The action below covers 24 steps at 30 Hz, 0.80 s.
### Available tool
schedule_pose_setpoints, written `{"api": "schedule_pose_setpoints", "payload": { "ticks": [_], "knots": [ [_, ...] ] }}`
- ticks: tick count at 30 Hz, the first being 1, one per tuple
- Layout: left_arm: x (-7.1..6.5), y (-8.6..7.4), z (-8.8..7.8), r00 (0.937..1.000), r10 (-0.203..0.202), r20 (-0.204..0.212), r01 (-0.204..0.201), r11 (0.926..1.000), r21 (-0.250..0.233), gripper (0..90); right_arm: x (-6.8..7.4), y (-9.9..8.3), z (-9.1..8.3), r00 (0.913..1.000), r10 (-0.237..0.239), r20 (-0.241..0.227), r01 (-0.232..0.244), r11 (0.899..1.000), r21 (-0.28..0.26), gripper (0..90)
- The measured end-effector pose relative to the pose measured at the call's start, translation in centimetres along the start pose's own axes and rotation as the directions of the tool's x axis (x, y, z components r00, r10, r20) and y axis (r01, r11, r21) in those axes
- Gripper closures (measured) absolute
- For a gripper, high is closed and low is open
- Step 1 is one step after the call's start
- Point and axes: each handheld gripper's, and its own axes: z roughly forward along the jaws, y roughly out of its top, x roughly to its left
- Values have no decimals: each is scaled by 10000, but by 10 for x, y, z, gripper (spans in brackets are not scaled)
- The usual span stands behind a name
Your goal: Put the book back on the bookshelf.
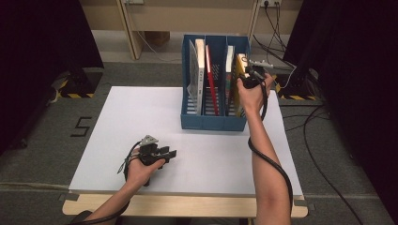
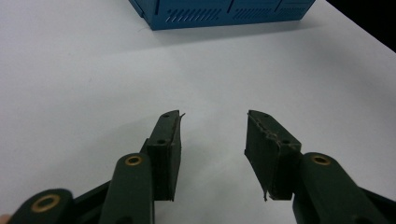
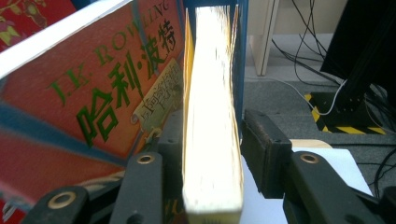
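Observation:
A blue file rack [image 1: 213,123] stands at the far side of the white table [image 1: 141,122] with several upright books in its slots. My right gripper [image 1: 248,79] reaches into the rightmost slot. In the right gripper view its jaws [image 3: 212,119] straddle a yellow-covered book [image 3: 212,93] page-edge on, and a sliver of gap shows at the right pad, so it is open. A red book with green lettering [image 3: 93,93] leans just to the left. My left gripper [image 1: 170,152] rests low over the table near the front, open with nothing between its jaws [image 2: 212,116].
A red book [image 1: 211,79] and a white book [image 1: 200,70] stand in the rack's left slots. Cables and a power strip [image 1: 263,63] lie on the floor behind the rack. The rack's front corner [image 2: 219,14] is ahead of the left gripper.

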Motion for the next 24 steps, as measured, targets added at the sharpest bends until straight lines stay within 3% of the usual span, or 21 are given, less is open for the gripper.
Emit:
{"api": "schedule_pose_setpoints", "payload": {
  "ticks": [8, 24],
  "knots": [
    [-1, -1, 1, 10000, -9, -4, 9, 10000, 34, 547, -1, -6, -11, 9997, 161, -176, -164, 9997, -153, 584],
    [-3, 0, 0, 10000, 33, 51, -33, 10000, -16, 544, -4, -10, -36, 9992, -125, -378, 108, 9989, -467, 555]
  ]
}}
